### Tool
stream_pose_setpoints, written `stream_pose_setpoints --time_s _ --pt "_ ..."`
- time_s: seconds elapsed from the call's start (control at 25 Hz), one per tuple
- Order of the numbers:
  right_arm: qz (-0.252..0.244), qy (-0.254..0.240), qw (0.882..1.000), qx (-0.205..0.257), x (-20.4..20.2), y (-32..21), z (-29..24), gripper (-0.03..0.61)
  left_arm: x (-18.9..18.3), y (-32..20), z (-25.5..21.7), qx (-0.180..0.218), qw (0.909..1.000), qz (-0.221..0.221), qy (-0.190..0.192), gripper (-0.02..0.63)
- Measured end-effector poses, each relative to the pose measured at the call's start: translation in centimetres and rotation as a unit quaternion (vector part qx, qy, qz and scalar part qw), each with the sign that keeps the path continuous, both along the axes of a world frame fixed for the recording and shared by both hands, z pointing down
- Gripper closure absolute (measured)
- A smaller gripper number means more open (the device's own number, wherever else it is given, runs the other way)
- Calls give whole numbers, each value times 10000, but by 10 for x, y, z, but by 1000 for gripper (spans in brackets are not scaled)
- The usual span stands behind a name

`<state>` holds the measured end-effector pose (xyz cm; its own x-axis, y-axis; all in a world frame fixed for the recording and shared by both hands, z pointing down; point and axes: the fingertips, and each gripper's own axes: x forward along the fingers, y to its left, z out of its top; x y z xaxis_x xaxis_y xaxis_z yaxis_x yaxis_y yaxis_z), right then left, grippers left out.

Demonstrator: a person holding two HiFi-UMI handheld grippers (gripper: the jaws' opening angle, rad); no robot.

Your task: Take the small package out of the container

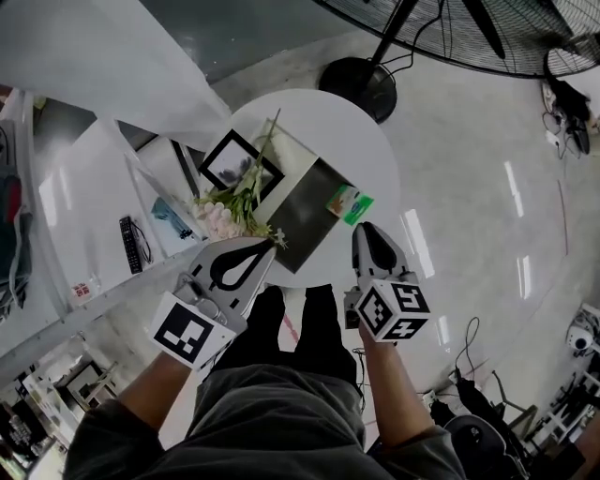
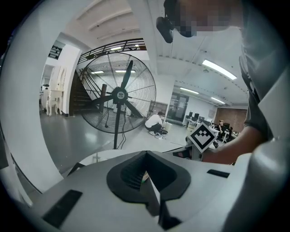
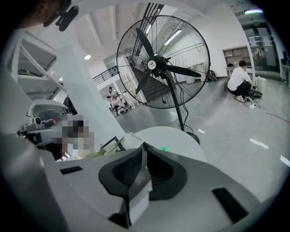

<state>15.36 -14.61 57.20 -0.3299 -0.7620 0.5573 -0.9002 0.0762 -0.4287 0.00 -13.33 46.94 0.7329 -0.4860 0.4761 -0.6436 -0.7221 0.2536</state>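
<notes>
A dark rectangular container [image 1: 302, 214] lies on the round white table [image 1: 361, 141]. The small green-and-white package [image 1: 349, 203] rests at the container's right corner, and shows as a green speck [image 3: 165, 148] in the right gripper view. My right gripper [image 1: 361, 229] hovers just short of the package, shut and holding nothing; its jaws meet at the tip [image 3: 144, 145]. Over the table's near-left edge, beside the flowers, my left gripper [image 1: 271, 243] is also shut and empty, its jaws closed together [image 2: 146, 153].
A black picture frame [image 1: 242, 164] and a bunch of flowers [image 1: 234, 208] sit on the table's left part. A big floor fan [image 1: 469, 28] stands beyond the table on its round base [image 1: 361, 82]. White shelving [image 1: 84, 216] with a remote [image 1: 131, 244] runs along the left.
</notes>
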Motion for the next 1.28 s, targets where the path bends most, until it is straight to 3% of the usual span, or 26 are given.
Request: stream_pose_setpoints --time_s 0.12,0.2,0.72,1.28 --pt "137 -100 9998 -87 -1 3 11 537 -2 1 5 -48 10000 22 -36 600" --pt "254 -173 9994 -176 -2 5 19 478 -4 2 8 -72 9999 47 -70 600" --pt "643 -570 9954 -432 -19 5 65 386 -21 15 37 -360 9991 126 -207 600" --pt "1084 -490 9921 -393 -22 -16 84 371 -37 16 57 -582 9978 128 -291 600"
